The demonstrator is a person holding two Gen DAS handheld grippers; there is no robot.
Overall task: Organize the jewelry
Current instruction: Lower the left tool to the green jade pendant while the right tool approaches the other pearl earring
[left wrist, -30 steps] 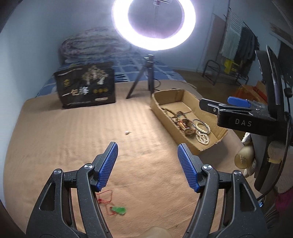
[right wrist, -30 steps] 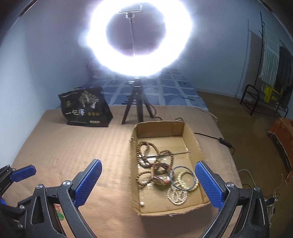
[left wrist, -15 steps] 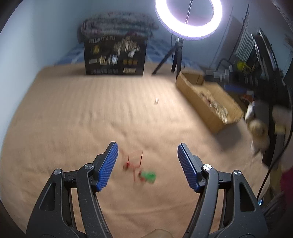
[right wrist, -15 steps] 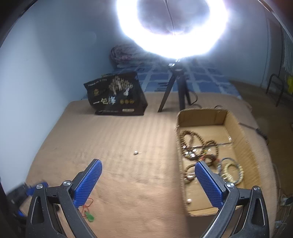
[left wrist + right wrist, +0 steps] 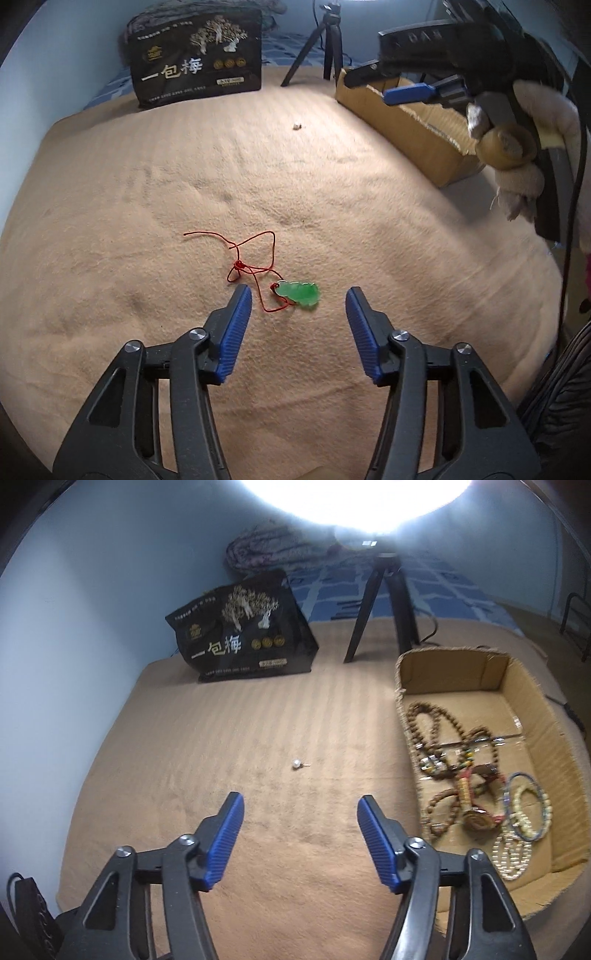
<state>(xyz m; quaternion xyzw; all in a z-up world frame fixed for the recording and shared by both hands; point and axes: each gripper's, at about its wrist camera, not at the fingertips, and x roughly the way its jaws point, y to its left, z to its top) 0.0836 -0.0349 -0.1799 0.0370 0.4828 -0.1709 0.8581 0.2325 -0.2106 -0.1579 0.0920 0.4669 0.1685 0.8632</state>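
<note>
Landmark for all positions: the cardboard box (image 5: 517, 686), which already contains bead strings and bracelets.

Left gripper (image 5: 298, 301): I have its fingers spread and closing, with nothing pinched. The green pendant (image 5: 300, 293) lies flat on the tan blanket (image 5: 147, 184), well apart from the box, on its left side as my left view shows it. The pendant sits in the gap just ahead of the fingertips, nearer the left pad than the right. Its red cord (image 5: 255, 258) trails in loose loops away from me, and one loop runs just beside the left pad.

Right gripper (image 5: 300, 805): its fingers are also spread and closing on nothing. It aims at bare blanket just left of the box. A small pale bead (image 5: 296, 763) lies ahead of it, near the box's left wall.

Step in hand, as I judge it: pick up the pendant with the left gripper.

Procedure I recommend:
1. Centre the pendant between the pads before closing further; at present it is off-centre.
2. Lower until the pad tips reach the blanket pile, since the pendant is thin and flat.
3. Grip across the pendant body, not the cord alone, which may slip through the ribbed pads.
4. Lift straight up so the cord clears the blanket, then carry it toward the box.

Caution: closing too high will trap only blanket fibres or miss the stone.
</note>
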